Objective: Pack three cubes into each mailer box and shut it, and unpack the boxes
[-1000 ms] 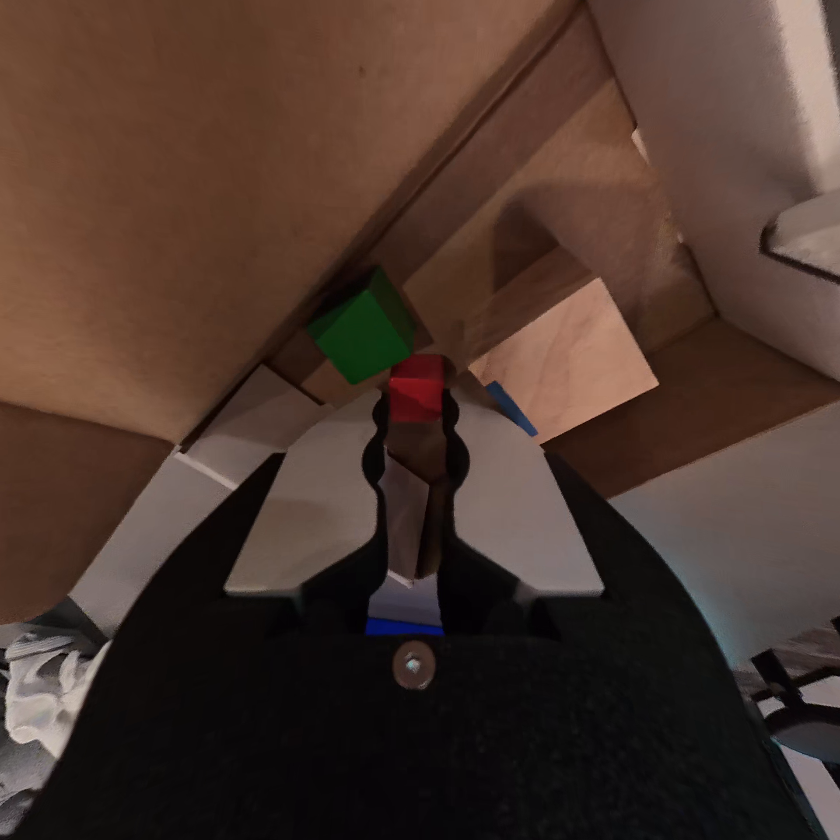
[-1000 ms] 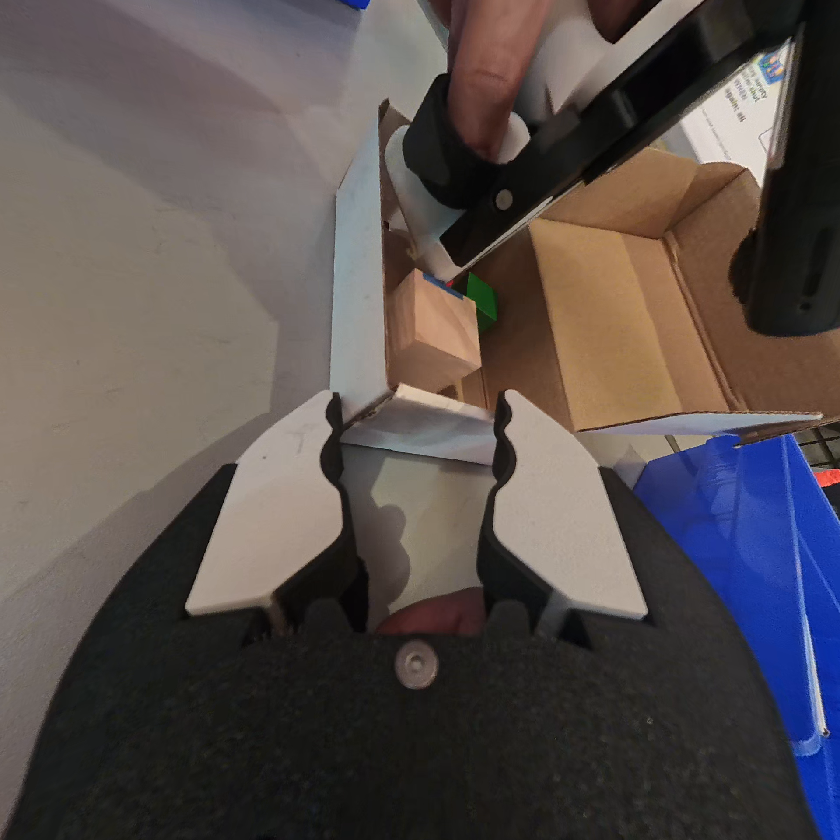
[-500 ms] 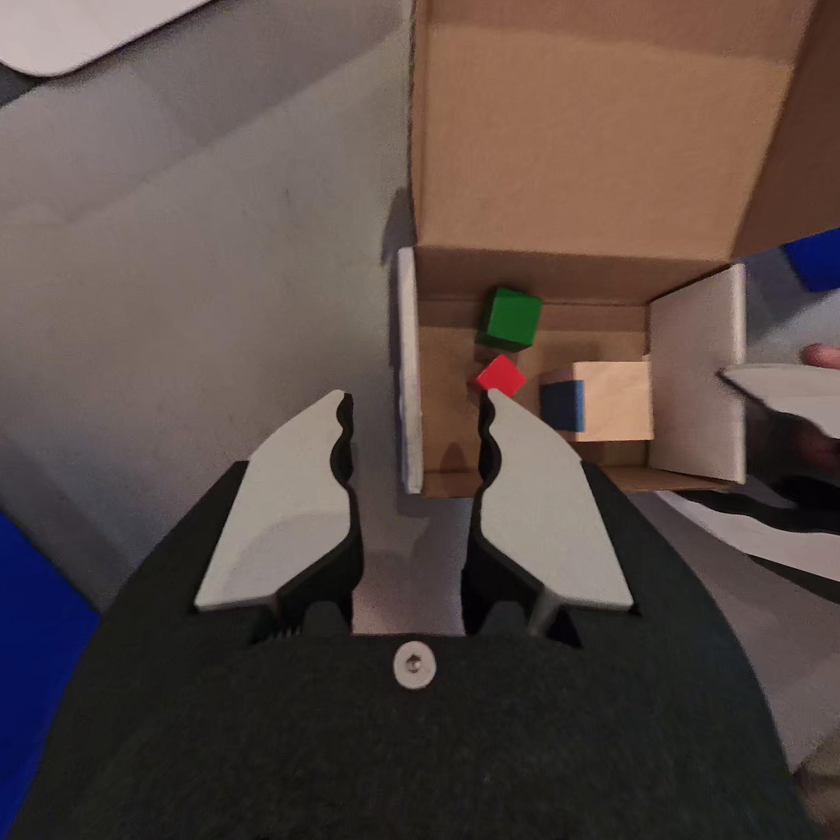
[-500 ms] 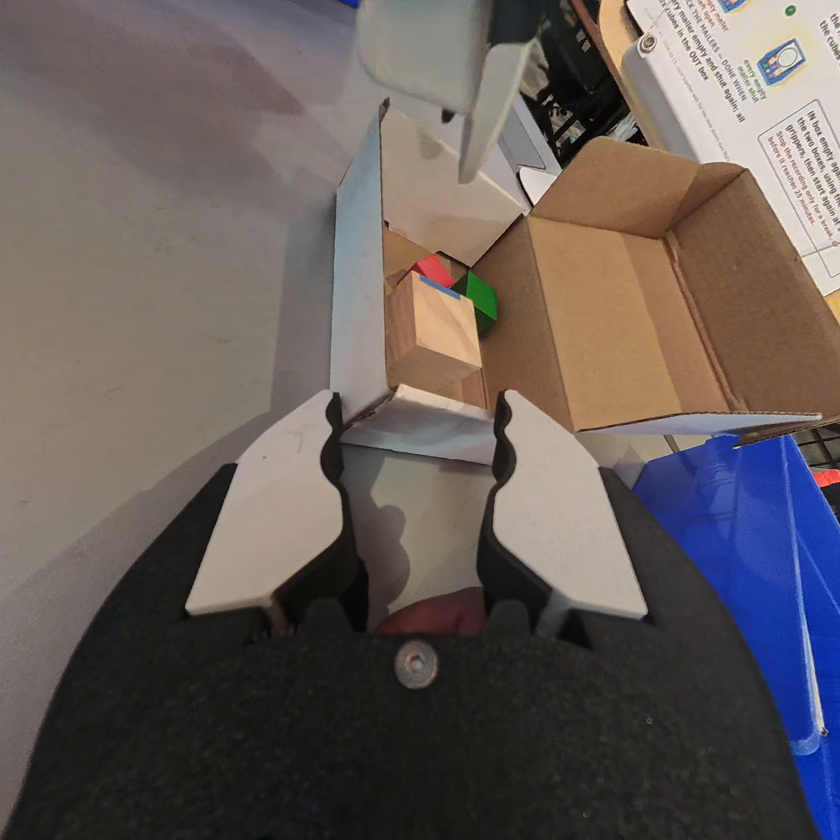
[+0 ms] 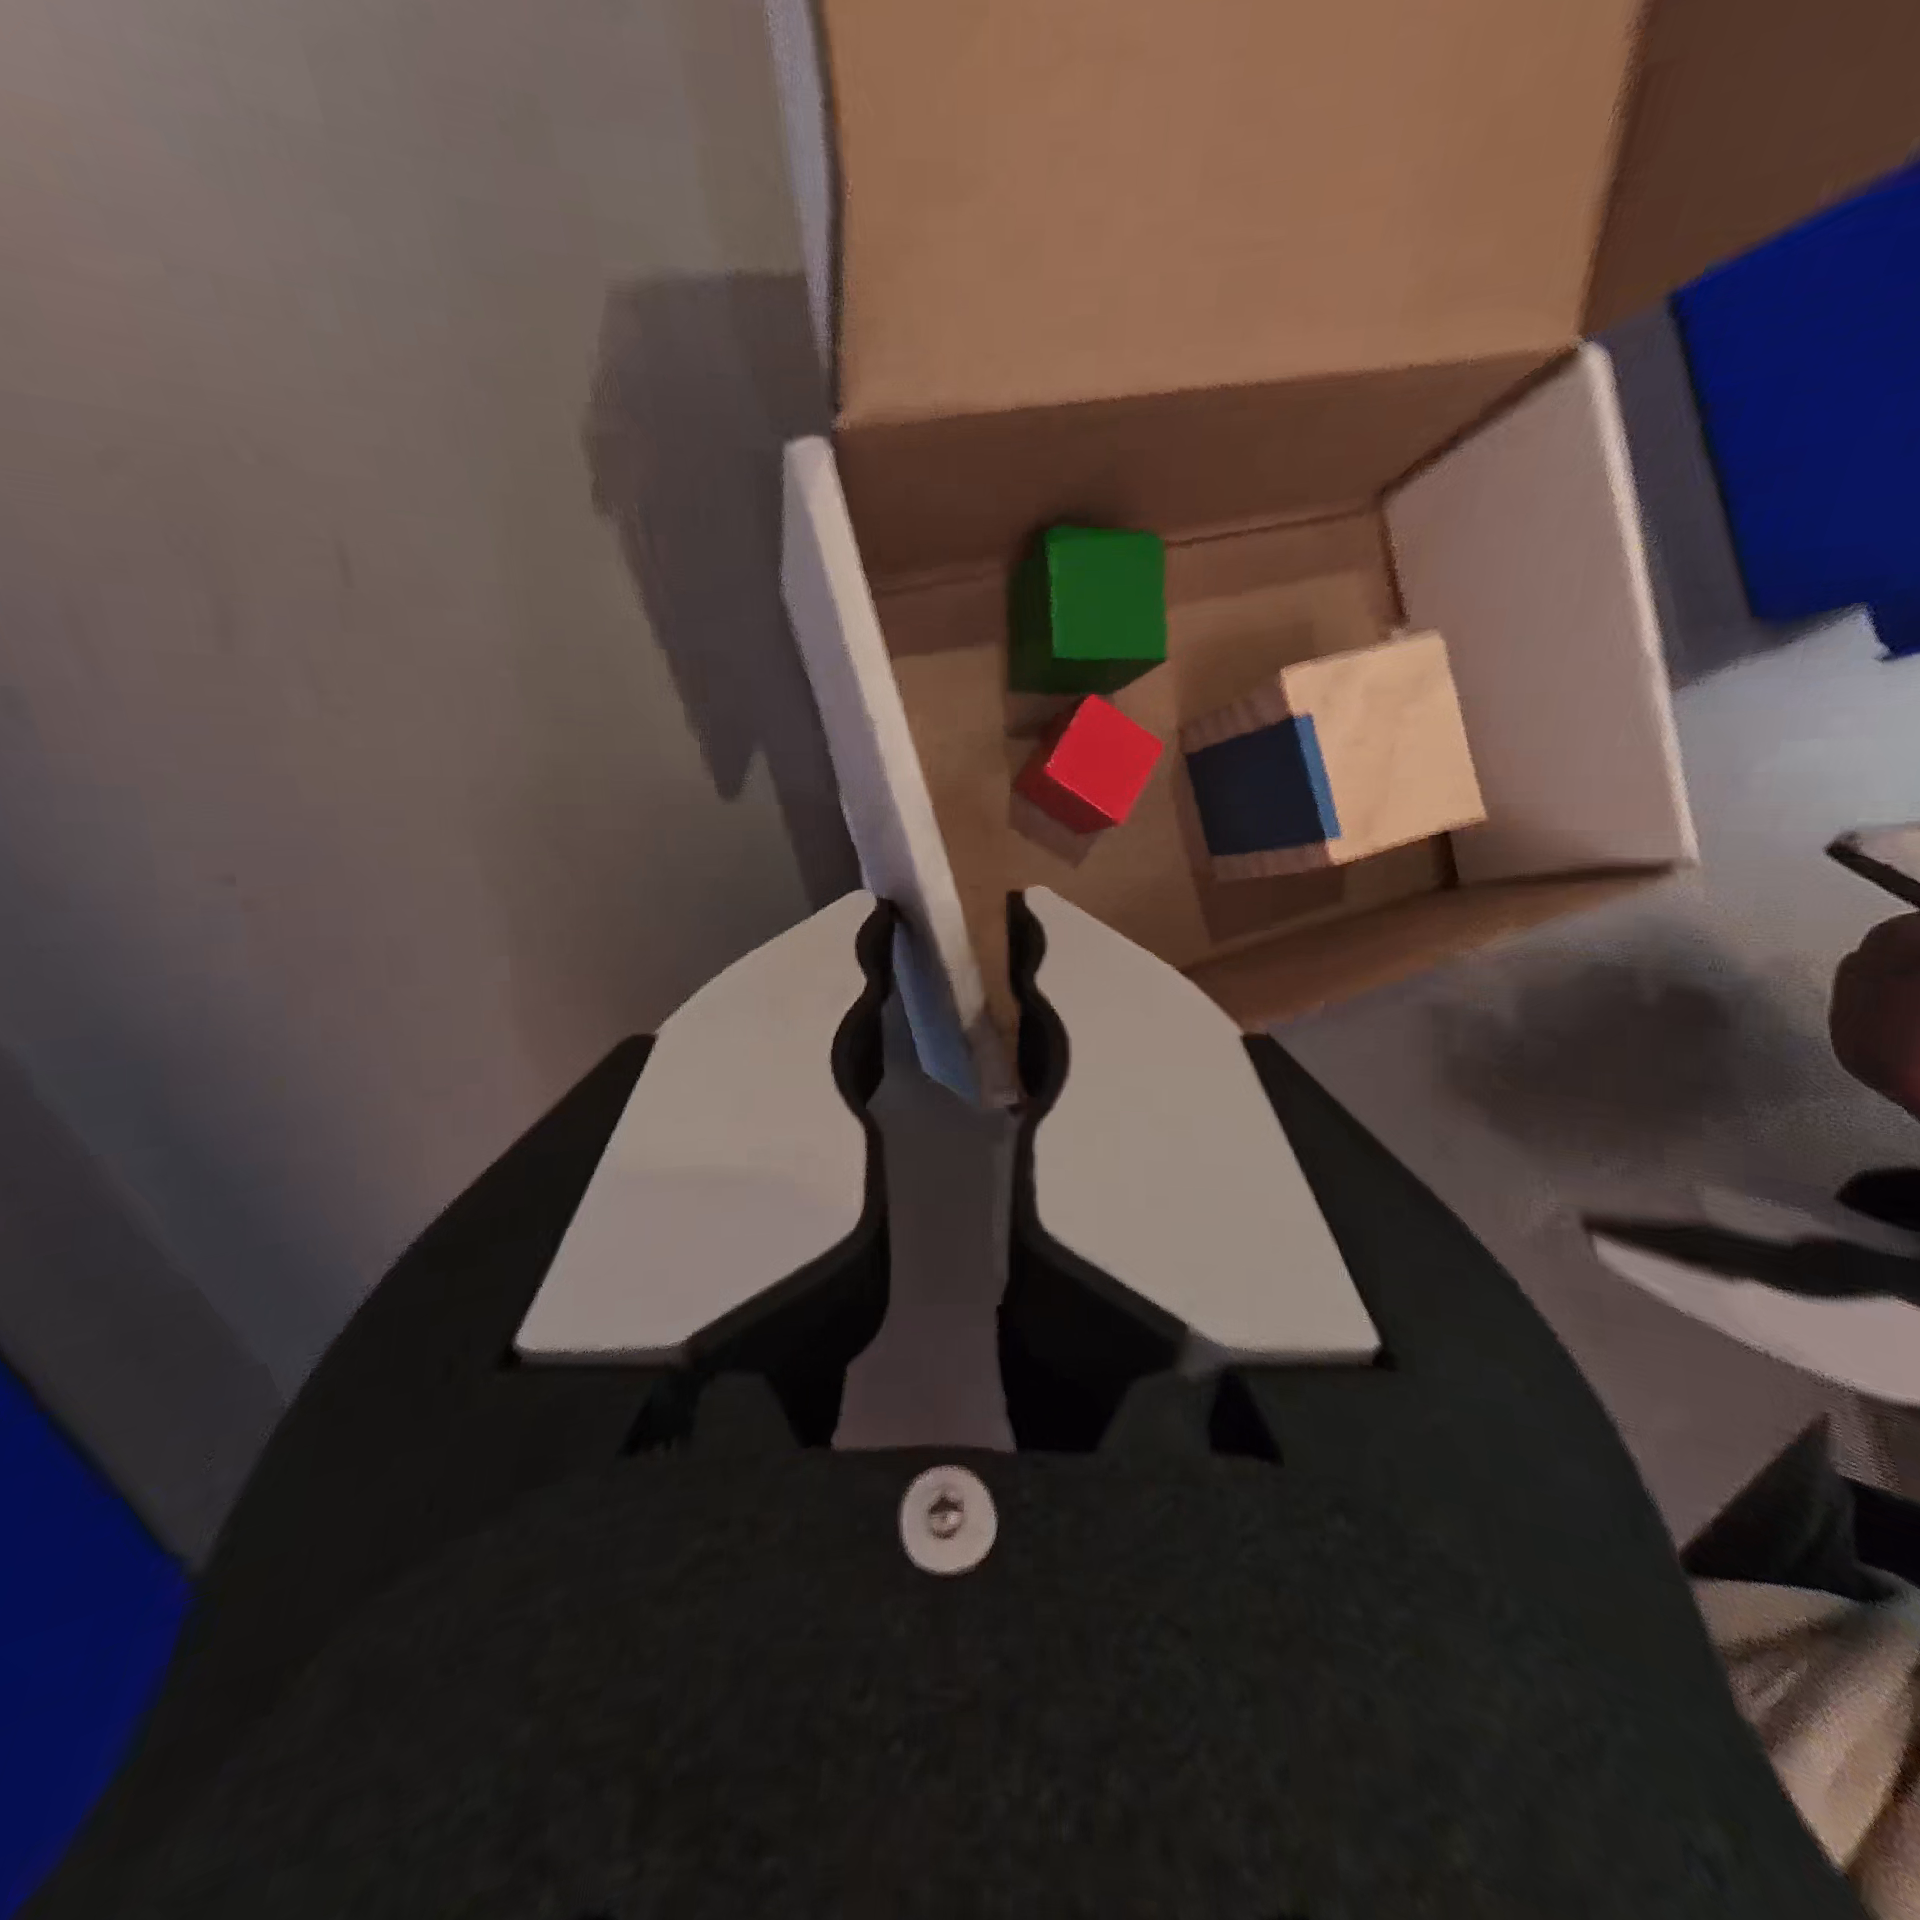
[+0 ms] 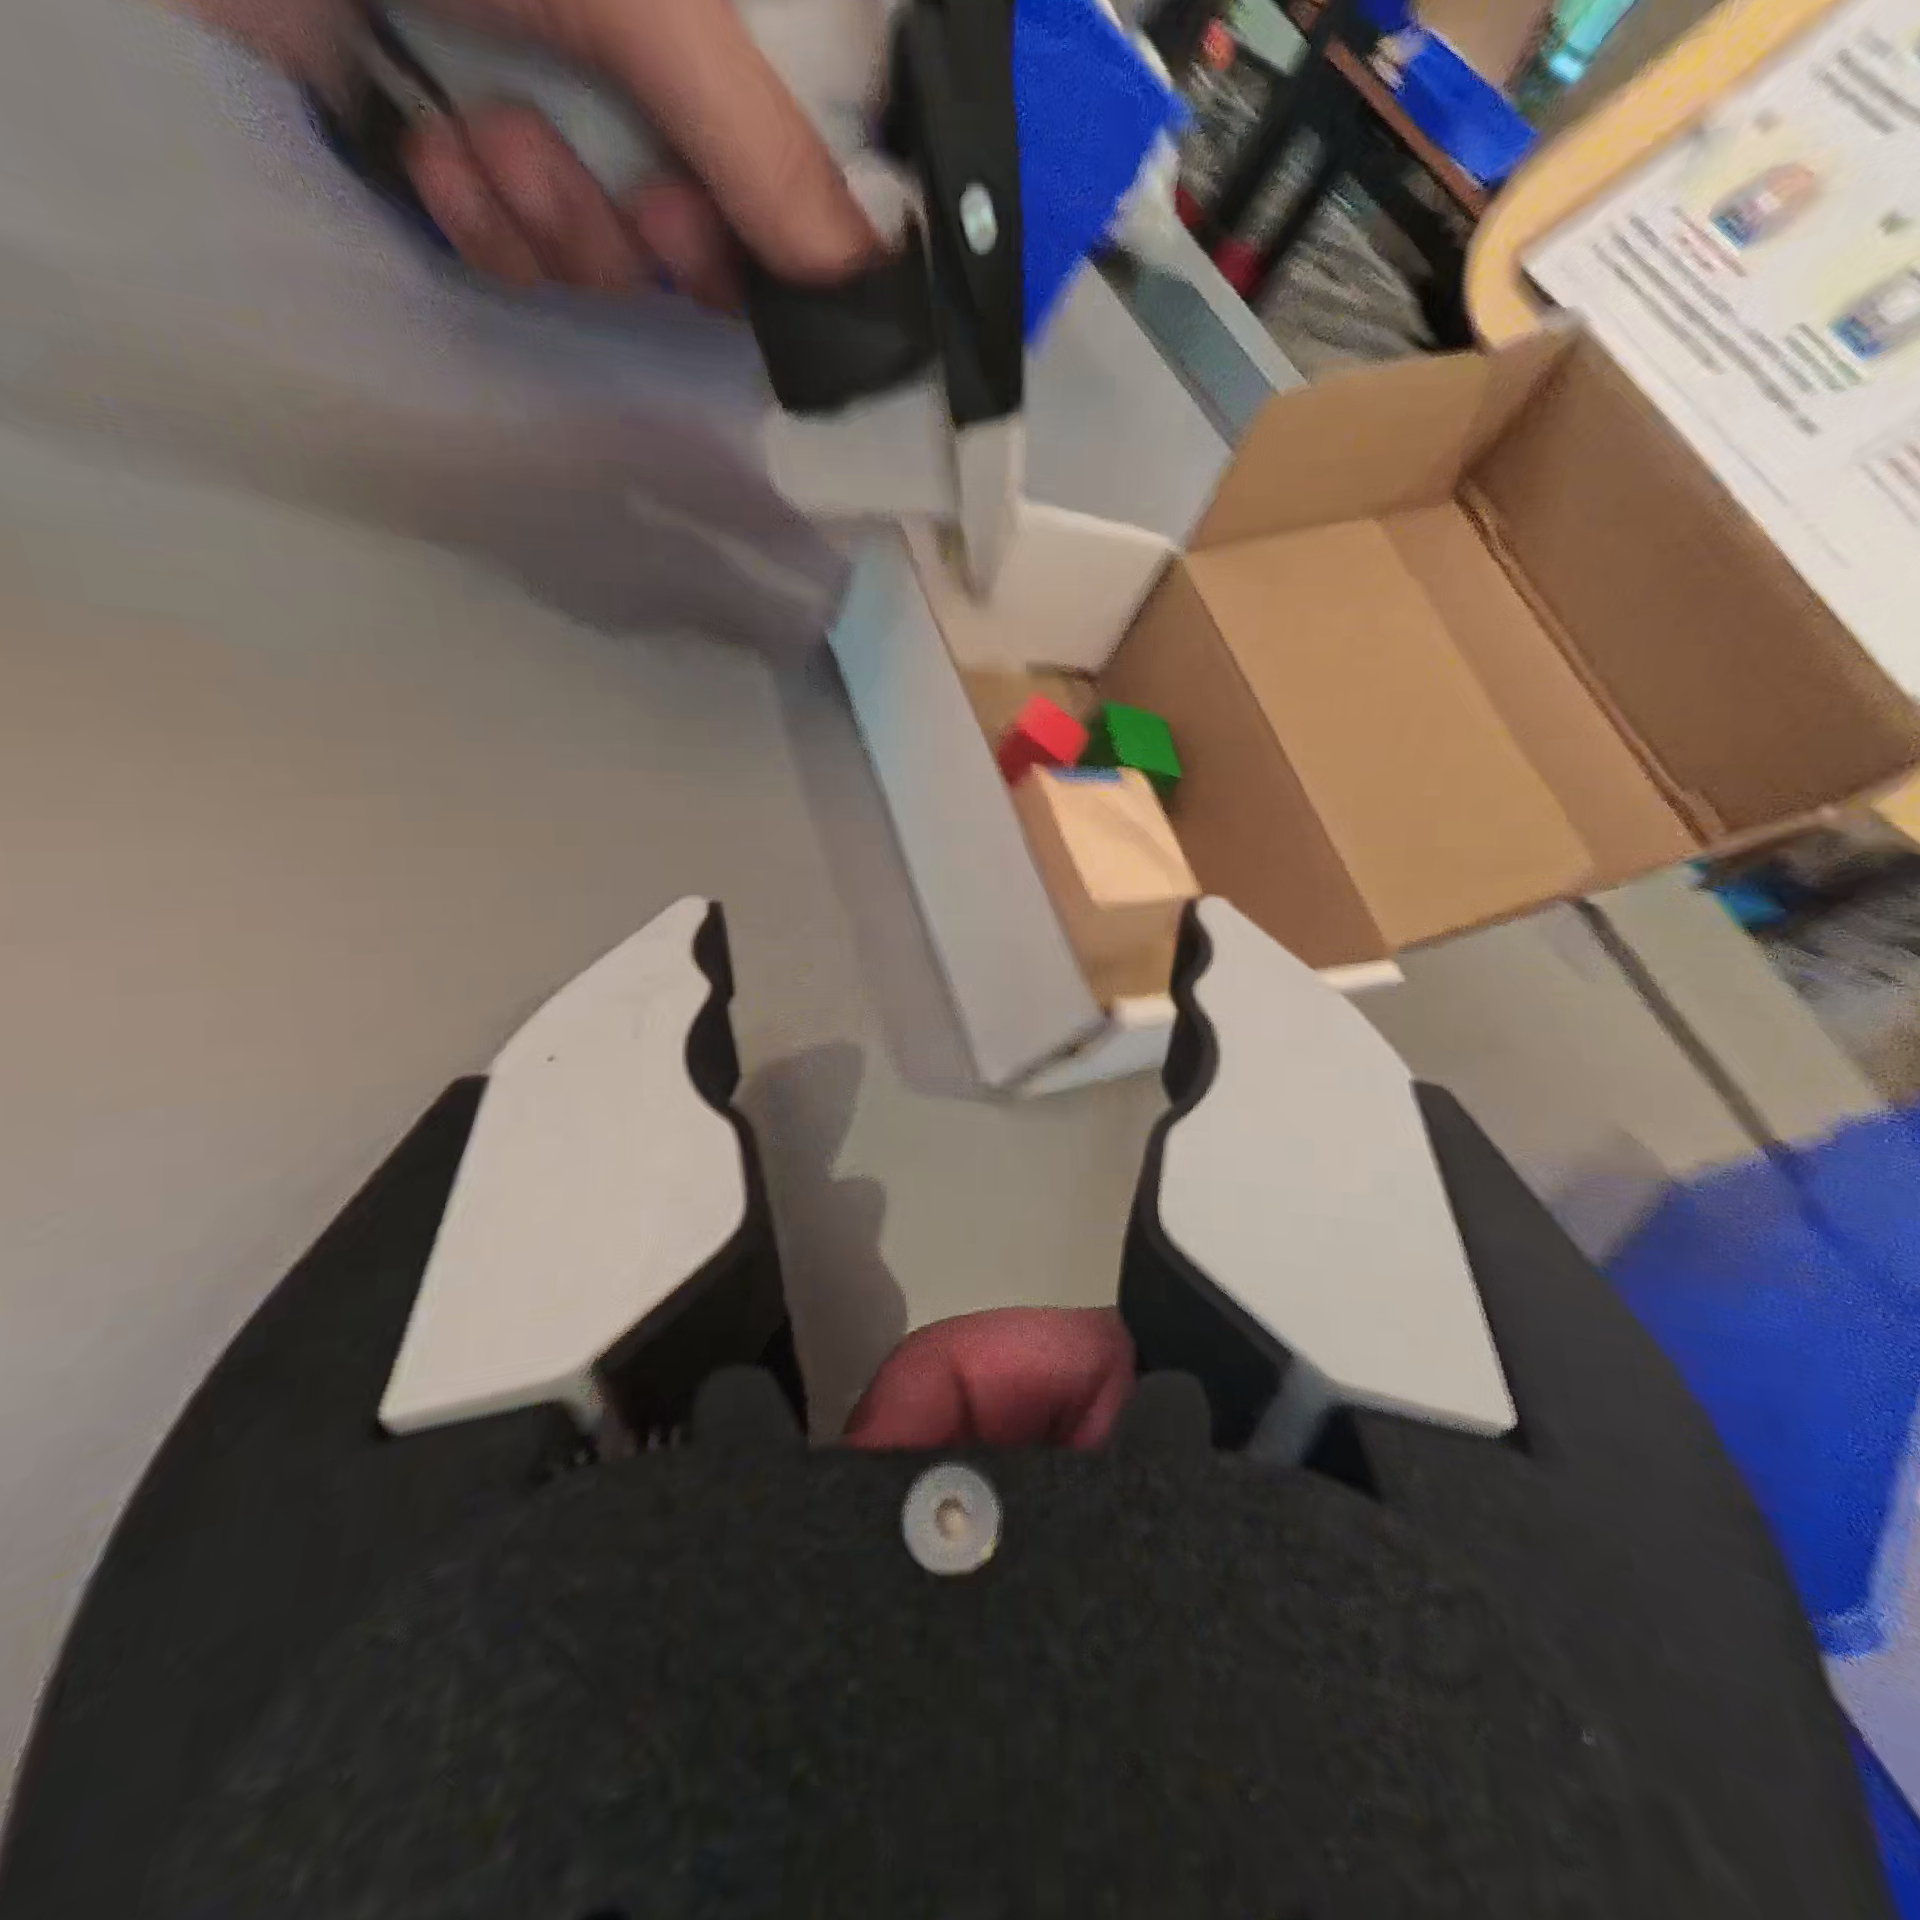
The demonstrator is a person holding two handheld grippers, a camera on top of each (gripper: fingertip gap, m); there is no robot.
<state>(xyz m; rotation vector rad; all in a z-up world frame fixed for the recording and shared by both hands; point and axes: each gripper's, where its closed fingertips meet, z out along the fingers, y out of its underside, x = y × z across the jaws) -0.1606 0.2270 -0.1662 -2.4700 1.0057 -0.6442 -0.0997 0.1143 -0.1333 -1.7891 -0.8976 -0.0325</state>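
Straddling the box's white side flap [image 5: 878, 748], the left tool [image 5: 951, 940] has its two fingers nearly closed, one on each face of the panel; whether they actually pinch it I cannot tell, since a sliver of gap shows on the right side. The box [image 5: 1538, 665] lies just ahead of that tool, open, its brown lid [image 5: 1195, 208] standing up at the far side. Inside sit a green cube [image 5: 1096, 608], a red cube [image 5: 1091, 764] and a larger wooden cube [image 5: 1351, 758] with one blue face, the red one between the other two. The flap runs near-to-far, edge-on to the tool, so the coming fold, I judge, turns on swinging it rightward over the cubes. The right tool [image 6: 951, 966] hovers wide open and empty off the box's near corner on the counter [image 6: 312, 831], farther from the flap than the left. Motion blur smears both views. The red cube's underside and the box floor beneath the wooden cube are hidden. A blue bin [image 6: 1766, 1351] is cut off at right.
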